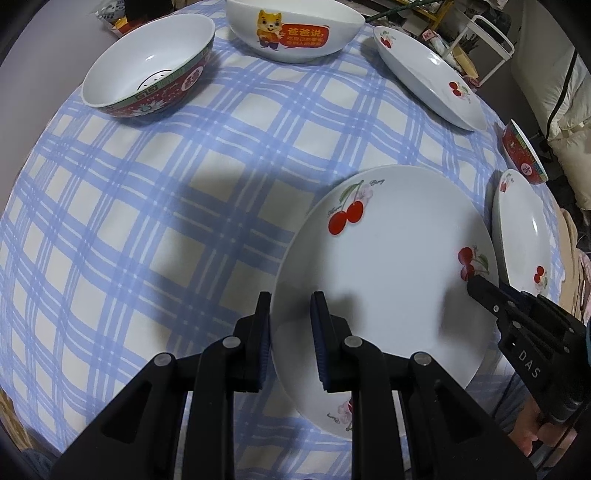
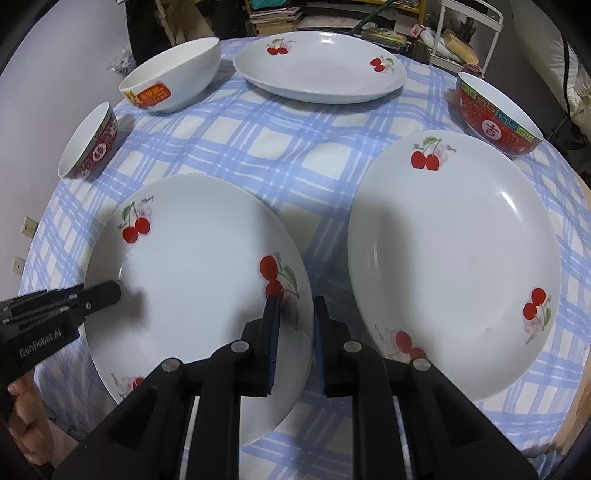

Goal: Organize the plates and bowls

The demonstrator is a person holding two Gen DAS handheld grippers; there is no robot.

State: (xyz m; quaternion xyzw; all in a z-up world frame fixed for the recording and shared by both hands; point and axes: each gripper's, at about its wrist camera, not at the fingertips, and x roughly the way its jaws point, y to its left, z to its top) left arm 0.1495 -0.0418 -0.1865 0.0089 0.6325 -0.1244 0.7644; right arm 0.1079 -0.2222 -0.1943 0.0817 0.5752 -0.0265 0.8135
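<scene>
L gripper (image 1: 291, 317): jaws part-open, straddling near-left rim of cherry plate (image 1: 391, 258), not clamped. R gripper (image 2: 295, 325): same gap, astride plate's right rim, nothing held. Plate flat on checked cloth (image 1: 147, 221). Second cherry plate (image 2: 454, 258) just beside. Risk: uneven squeeze → glazed rim slips, plate tips or knocks neighbour; pad could snag cloth.

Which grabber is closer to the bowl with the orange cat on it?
Left. The left gripper straddles the near plate's left rim, on the cat bowl's side; the right gripper straddles its right rim, farther away.
</scene>
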